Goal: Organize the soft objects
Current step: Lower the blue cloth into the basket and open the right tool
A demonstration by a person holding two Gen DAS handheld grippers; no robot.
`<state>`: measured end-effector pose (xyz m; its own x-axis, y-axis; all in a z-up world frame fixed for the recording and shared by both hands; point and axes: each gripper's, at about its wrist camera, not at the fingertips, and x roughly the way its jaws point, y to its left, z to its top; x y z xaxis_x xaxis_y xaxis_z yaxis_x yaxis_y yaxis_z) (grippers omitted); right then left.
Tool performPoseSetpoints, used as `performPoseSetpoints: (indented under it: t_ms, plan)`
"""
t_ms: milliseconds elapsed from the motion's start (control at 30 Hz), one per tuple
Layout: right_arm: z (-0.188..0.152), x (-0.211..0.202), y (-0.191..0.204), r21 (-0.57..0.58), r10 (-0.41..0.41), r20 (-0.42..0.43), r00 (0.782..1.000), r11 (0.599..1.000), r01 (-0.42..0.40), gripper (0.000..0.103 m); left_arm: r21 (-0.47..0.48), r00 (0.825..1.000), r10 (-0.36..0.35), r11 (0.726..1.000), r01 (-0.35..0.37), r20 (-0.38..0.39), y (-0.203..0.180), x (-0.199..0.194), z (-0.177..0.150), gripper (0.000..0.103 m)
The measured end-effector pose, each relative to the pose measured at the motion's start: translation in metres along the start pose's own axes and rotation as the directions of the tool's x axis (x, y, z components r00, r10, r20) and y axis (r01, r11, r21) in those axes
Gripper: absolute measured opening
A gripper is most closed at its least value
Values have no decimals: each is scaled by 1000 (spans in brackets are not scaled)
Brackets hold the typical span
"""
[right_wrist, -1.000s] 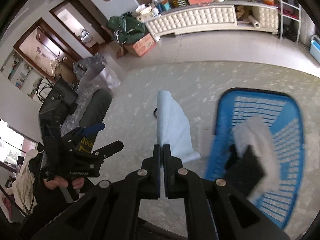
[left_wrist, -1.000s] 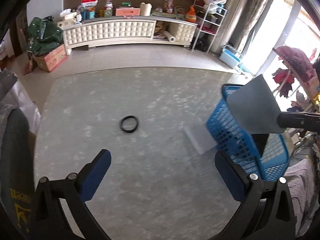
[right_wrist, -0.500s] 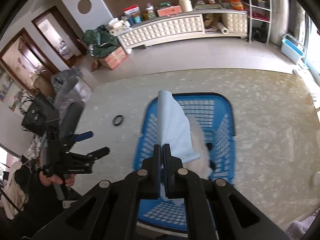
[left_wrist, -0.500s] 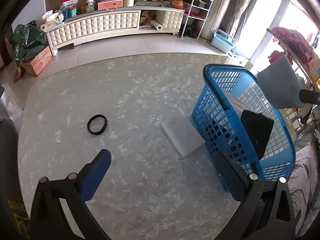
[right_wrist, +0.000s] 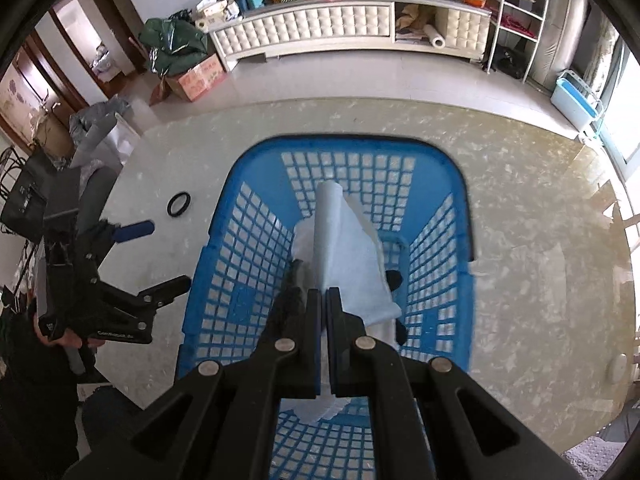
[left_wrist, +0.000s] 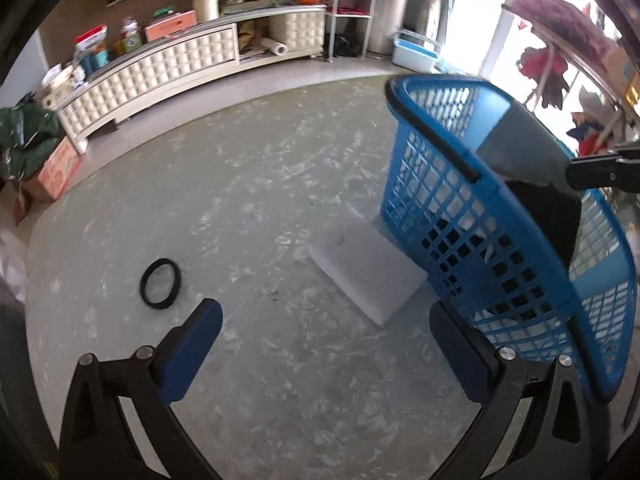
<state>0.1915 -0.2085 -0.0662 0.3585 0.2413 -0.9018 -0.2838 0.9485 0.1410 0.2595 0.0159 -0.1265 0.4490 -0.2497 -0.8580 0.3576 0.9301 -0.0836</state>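
Observation:
My right gripper (right_wrist: pixel 324 300) is shut on a light blue cloth (right_wrist: pixel 348 256) and holds it over the blue mesh basket (right_wrist: pixel 240 280). The cloth shows grey from behind in the left wrist view (left_wrist: pixel 520 152), where the basket (left_wrist: pixel 460 216) stands at the right. A white soft item (right_wrist: pixel 308 232) and a black item (right_wrist: pixel 296 280) lie inside the basket. My left gripper (left_wrist: pixel 324 344) is open and empty above the marble table (left_wrist: pixel 240 200). A white foam pad (left_wrist: pixel 364 268) lies on the table against the basket's left side. A black ring (left_wrist: pixel 159 283) lies at the left.
The table edge curves at the far side (left_wrist: pixel 200 112). Beyond it stand a white cabinet (right_wrist: pixel 320 24), a cardboard box (right_wrist: pixel 198 76) and a metal shelf rack (right_wrist: pixel 516 20). My left gripper also shows at the left of the right wrist view (right_wrist: pixel 156 256).
My right gripper has carried the blue cloth from over the table to over the middle of the basket. My left gripper has shifted closer to the basket and foam pad, staying open.

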Motion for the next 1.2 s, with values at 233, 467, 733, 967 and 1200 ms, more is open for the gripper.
performPoseSetpoints:
  t_ms: [233,467,733,967,1200]
  plan:
    - [2,15,3,-5,25,-43,999,1000,-25,2,22,999,-30,999,31,-39,-4,26,-4,103]
    - [-2,16,0,-9,49,-51,997,999,-49,3,165,998,-47,985,54,-47,-10,49,3,103]
    - [-5,15,-3,-28,61,-63,996,998,-63,3,212,993,-106,971,114,-49,-15,67,17,103]
    - [-4,12,-6,-25,87,-52,995,996,-88,7,250,988,-123,958,142,-91,-12,86,25,103]
    - [-5,4,0,-51,113,-36,993,992,-115,35,319,971,-206,918,236,-124,-10,103,33,103]
